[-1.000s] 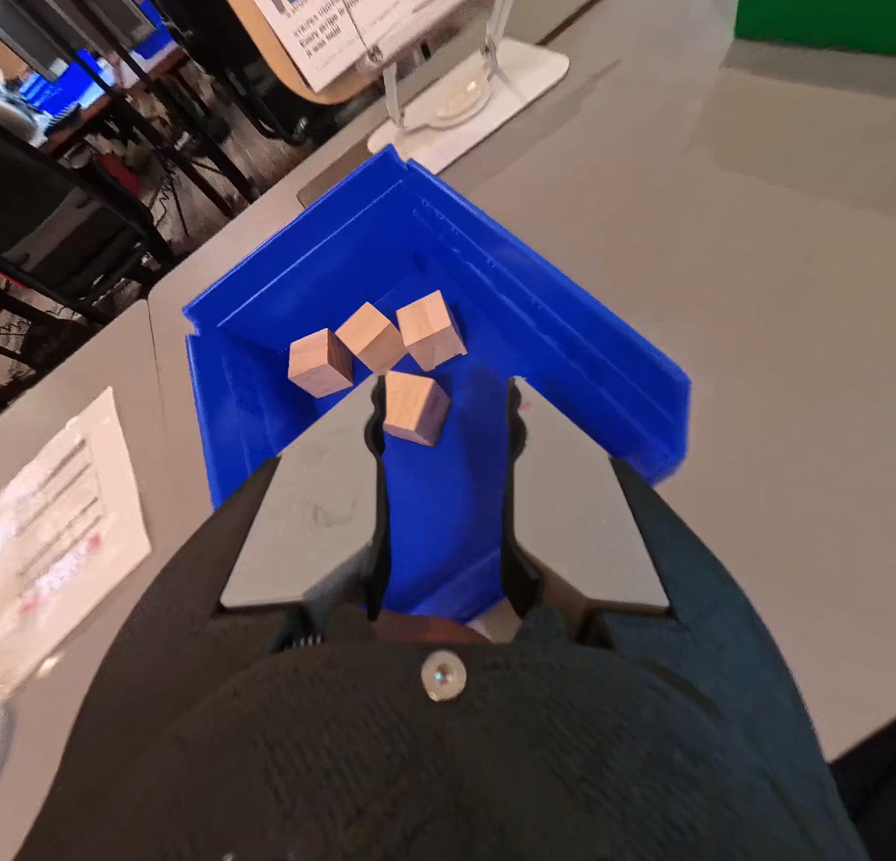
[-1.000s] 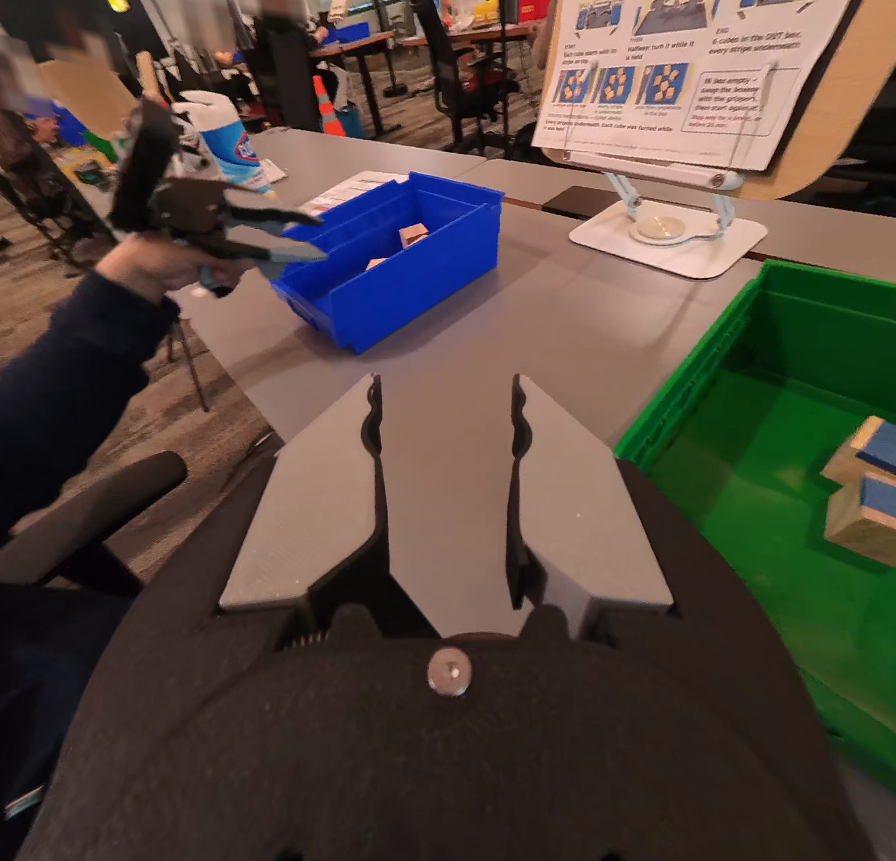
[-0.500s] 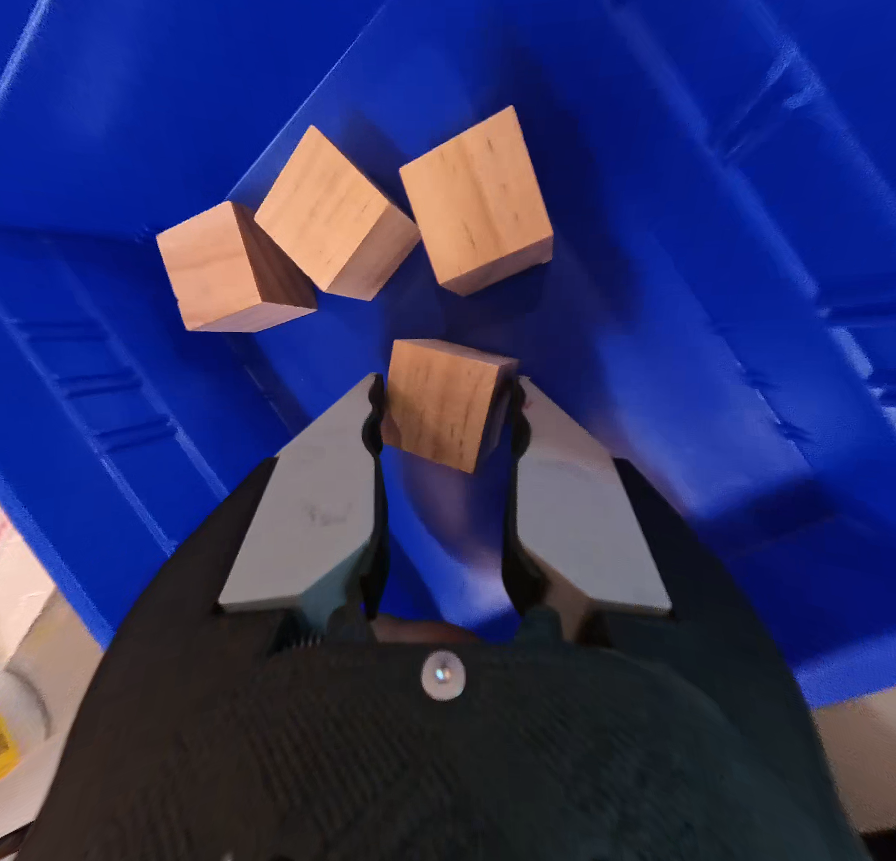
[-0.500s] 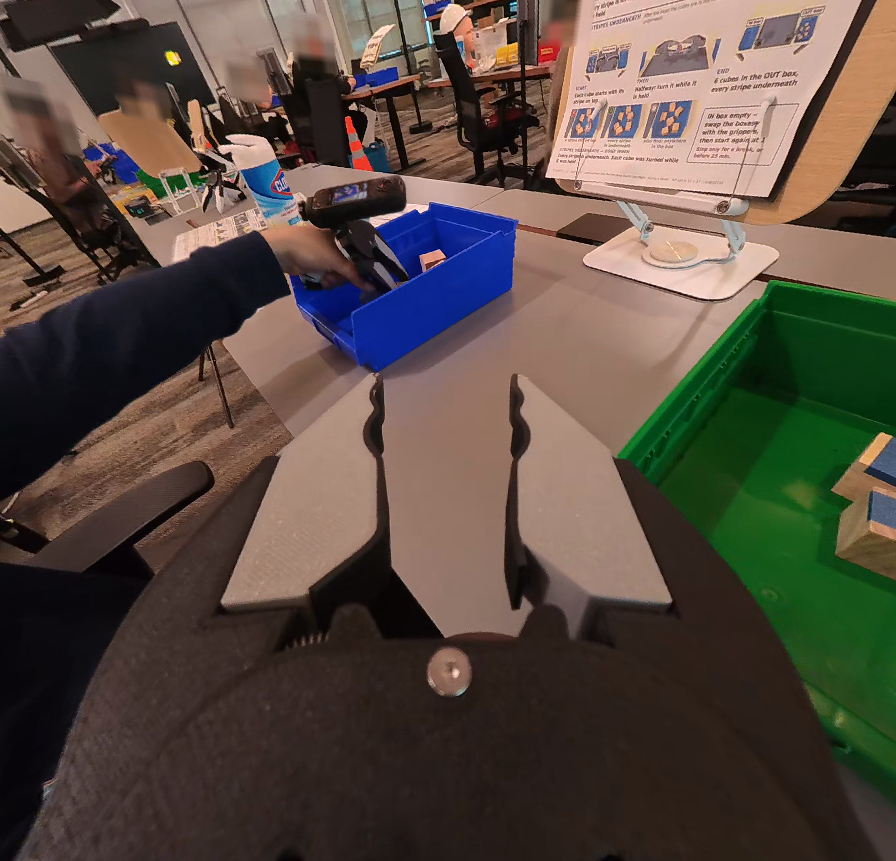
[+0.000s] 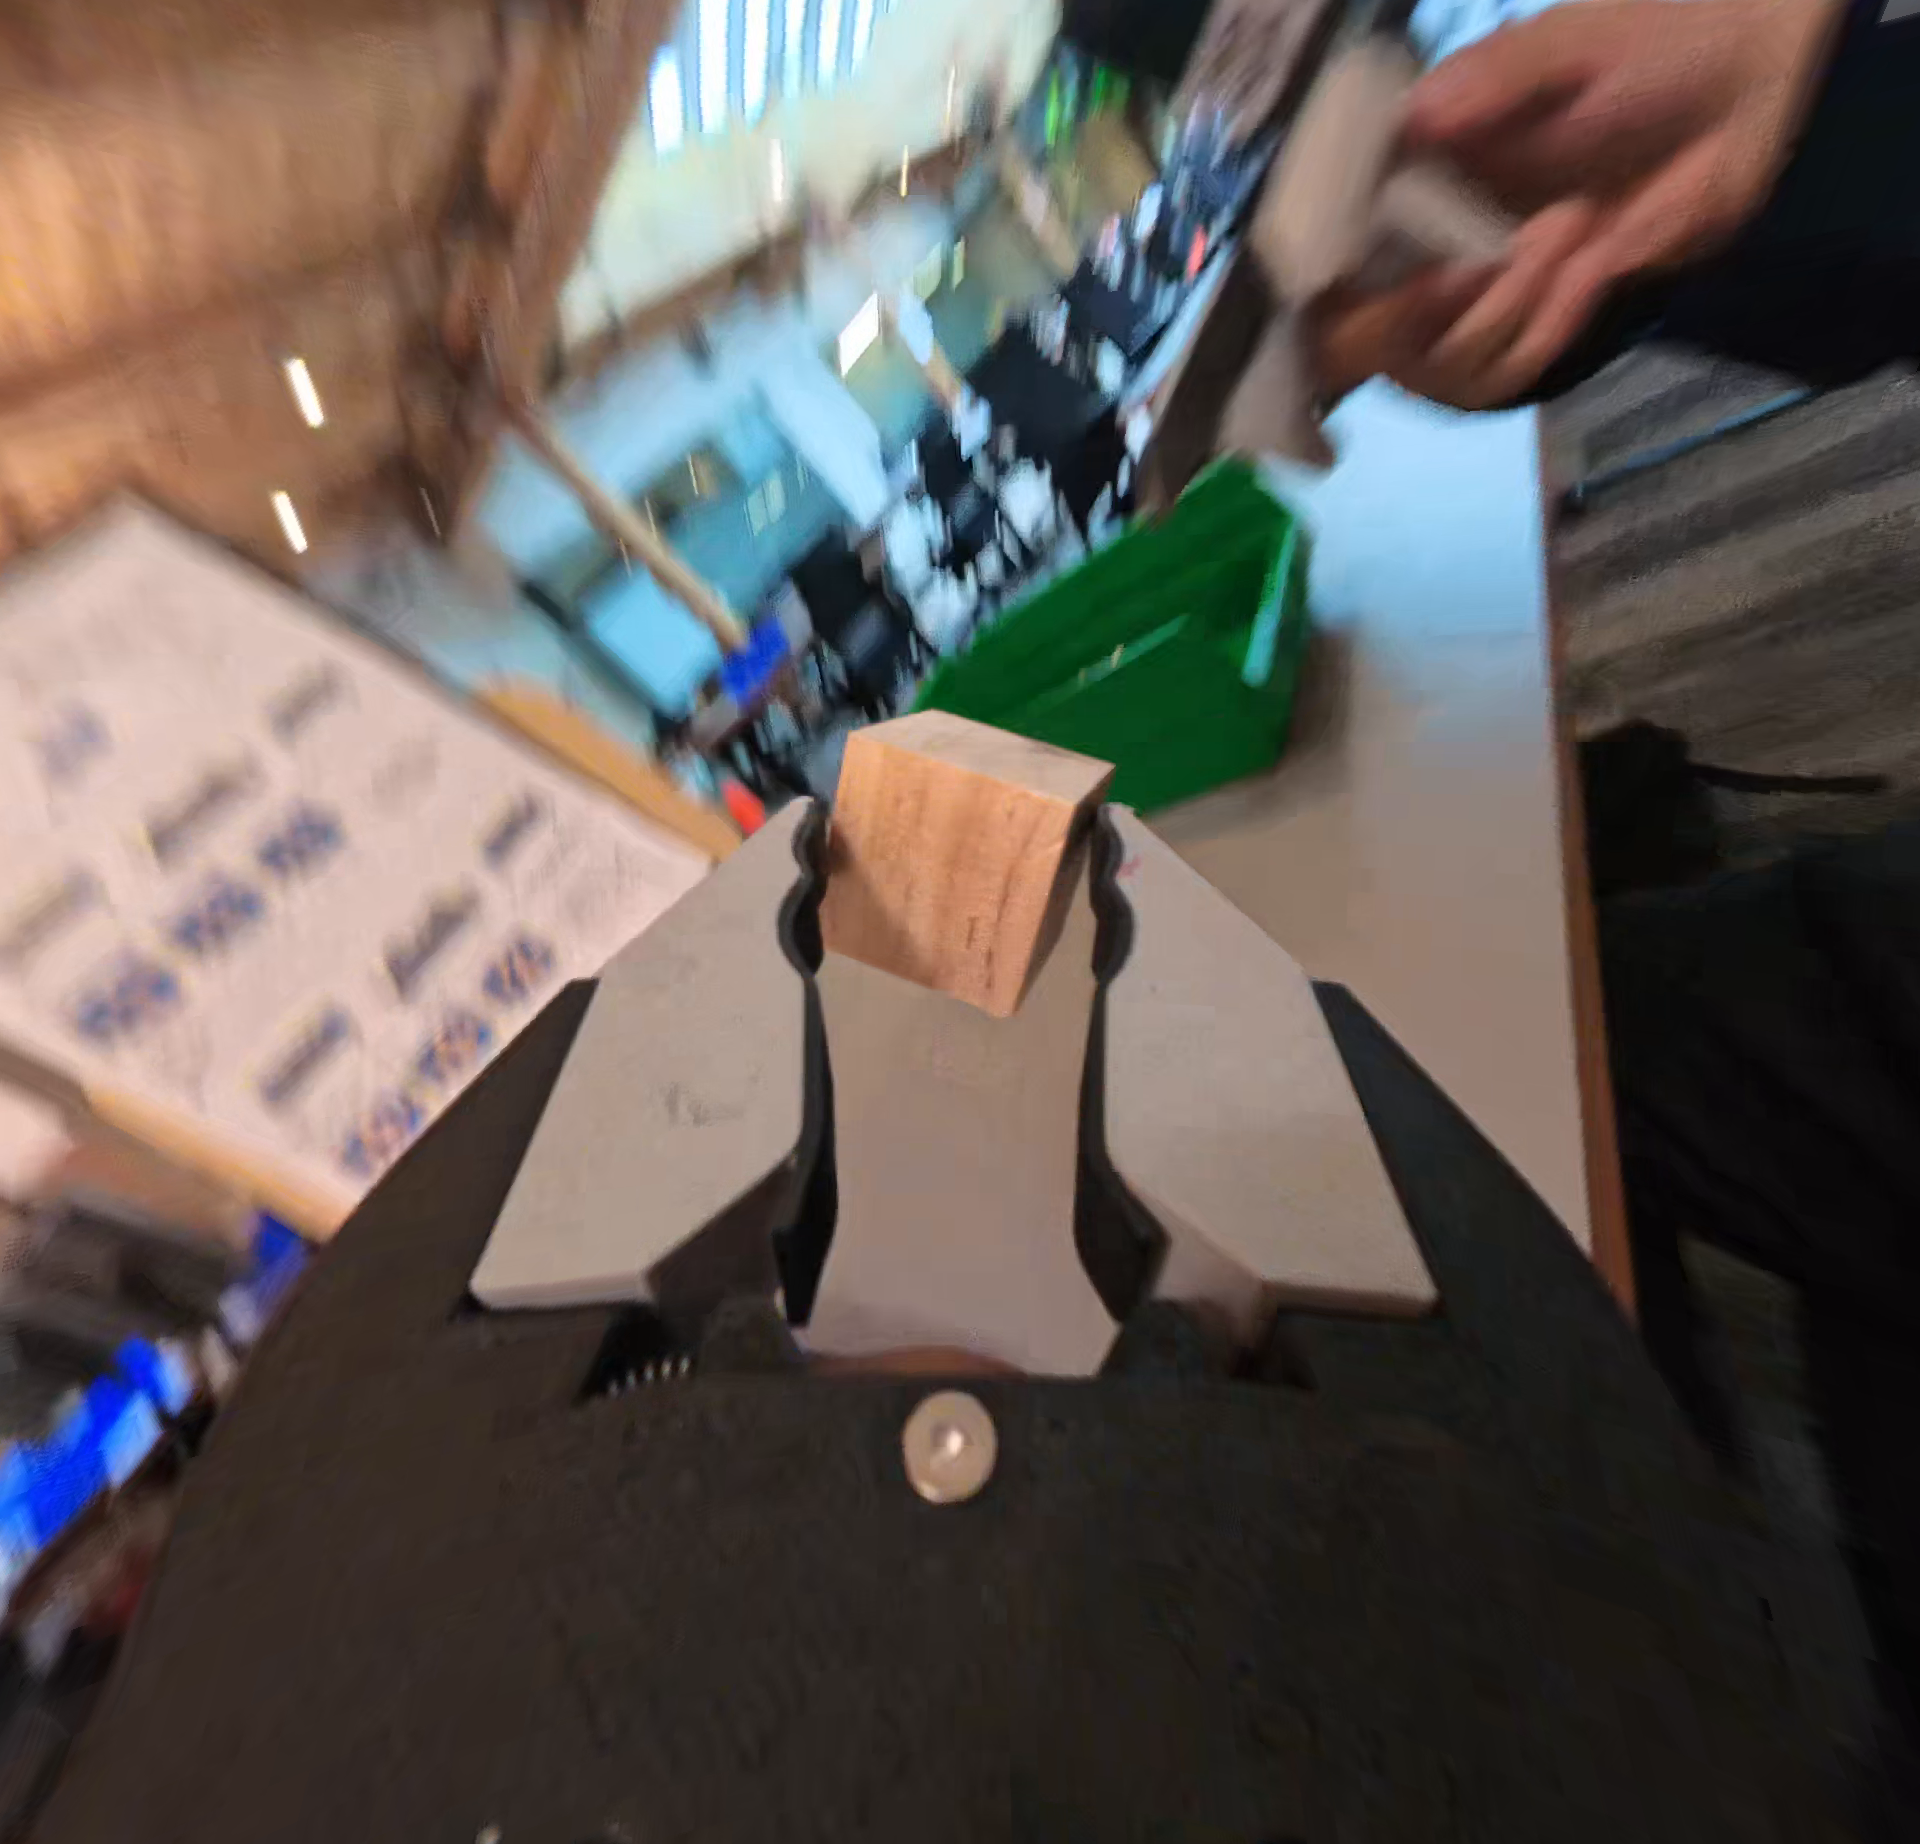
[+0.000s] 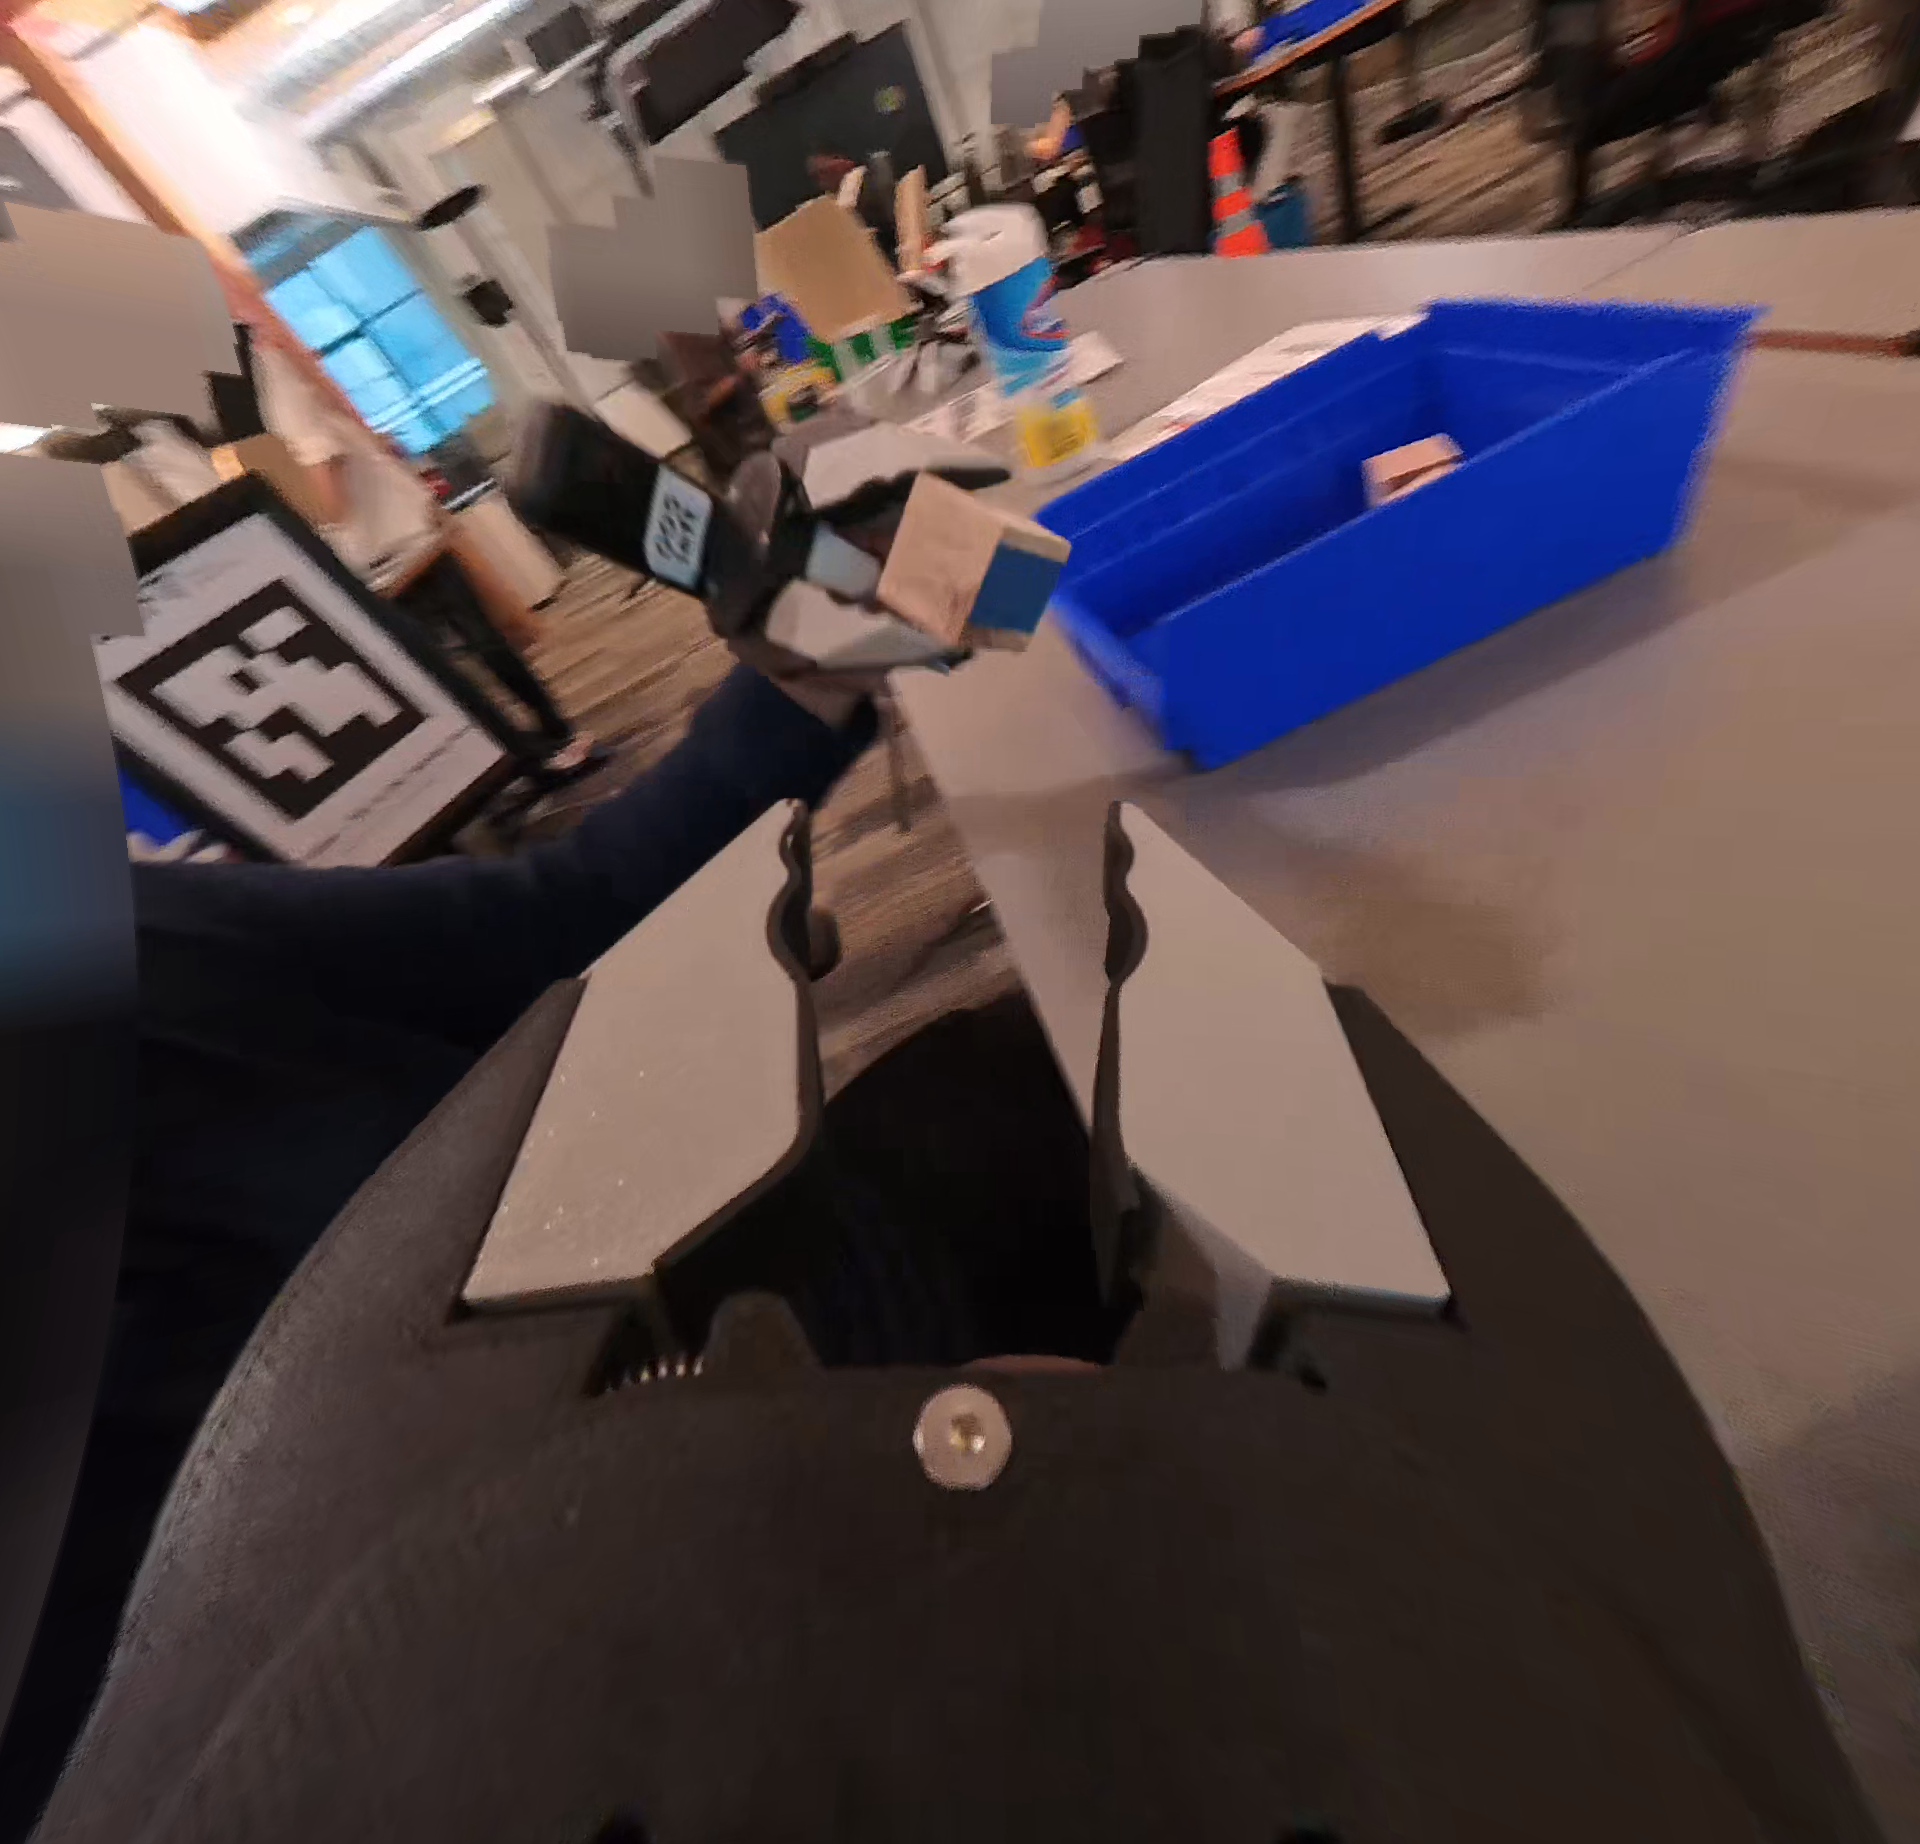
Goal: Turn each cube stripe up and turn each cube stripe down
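Observation:
My left gripper (image 5: 956, 849) is shut on a wooden cube (image 5: 951, 864) and holds it in the air above the grey table (image 5: 1434, 807), tilted. The right wrist view shows that same gripper (image 6: 914, 568) far off with the cube (image 6: 961, 573), whose blue stripe faces the blue bin. My right gripper (image 6: 956, 849) is open and empty, over the table's edge. The blue bin (image 6: 1455, 589) stands on the table and holds at least one plain wooden cube (image 6: 1408, 466). The green bin (image 5: 1153, 682) shows blurred beyond the held cube.
A hand (image 5: 1579, 184) with the other gripper is at the upper right of the left wrist view. An instruction board (image 5: 260, 838) stands at its left. A wipes canister (image 6: 1023, 329) and papers lie behind the blue bin. A marker board (image 6: 270, 703) stands off the table.
My left gripper closed on the cube in the blue bin, lifted it out and swung toward the green bin. My right gripper turned left, away from the green bin, still open.

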The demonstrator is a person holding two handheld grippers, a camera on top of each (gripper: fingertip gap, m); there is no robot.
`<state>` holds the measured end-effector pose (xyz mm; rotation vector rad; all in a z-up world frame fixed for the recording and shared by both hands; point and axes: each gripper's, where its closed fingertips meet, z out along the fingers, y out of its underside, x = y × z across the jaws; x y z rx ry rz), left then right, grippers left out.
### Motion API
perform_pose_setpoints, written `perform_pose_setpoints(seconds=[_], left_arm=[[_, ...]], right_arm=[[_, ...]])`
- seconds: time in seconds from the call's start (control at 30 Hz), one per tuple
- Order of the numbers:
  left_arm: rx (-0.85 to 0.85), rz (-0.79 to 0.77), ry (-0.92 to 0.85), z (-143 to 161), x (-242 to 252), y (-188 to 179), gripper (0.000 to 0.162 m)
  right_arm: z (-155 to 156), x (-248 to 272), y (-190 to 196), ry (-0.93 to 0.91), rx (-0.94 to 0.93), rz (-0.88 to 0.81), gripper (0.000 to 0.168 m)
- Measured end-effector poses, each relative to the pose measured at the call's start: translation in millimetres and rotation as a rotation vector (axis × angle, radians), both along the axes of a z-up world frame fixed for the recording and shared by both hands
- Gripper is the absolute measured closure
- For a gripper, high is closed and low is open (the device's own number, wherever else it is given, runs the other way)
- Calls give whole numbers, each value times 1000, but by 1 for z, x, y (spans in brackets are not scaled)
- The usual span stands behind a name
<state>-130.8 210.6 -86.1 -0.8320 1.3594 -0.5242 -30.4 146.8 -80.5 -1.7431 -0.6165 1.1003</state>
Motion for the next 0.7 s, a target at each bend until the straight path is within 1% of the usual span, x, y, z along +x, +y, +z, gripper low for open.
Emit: perform_pose_setpoints(seconds=[0.03,0.07,0.13,0.2,0.27,0.37,0.43,0.47,0.6,0.7], left_arm=[[90,-58,-59,-1,4,-26,113],[137,-86,-101,-3,7,-44,113],[171,-96,-149,-8,10,-63,113],[158,-160,-178,-9,15,-79,113],[164,-170,-188,-7,18,-84,113],[122,-223,-277,4,15,-93,113],[107,-219,-299,3,16,-90,112],[94,-216,-316,3,15,-88,113],[-35,-303,-406,10,9,-89,113],[-40,-304,-396,8,11,-88,113]], right_arm=[[-4,-13,-6,-5,-16,55,111],[-7,-23,-11,-16,-24,96,109],[-11,-39,-18,-25,-25,136,107],[-12,-52,-25,-6,-39,180,106],[-13,-66,-32,17,-56,236,104],[-16,-81,-34,35,-71,279,100],[-15,-90,-36,75,-85,312,100],[-13,-93,-35,102,-91,317,101],[-12,-92,-24,183,-153,300,100],[-9,-90,-20,235,-175,284,101]])
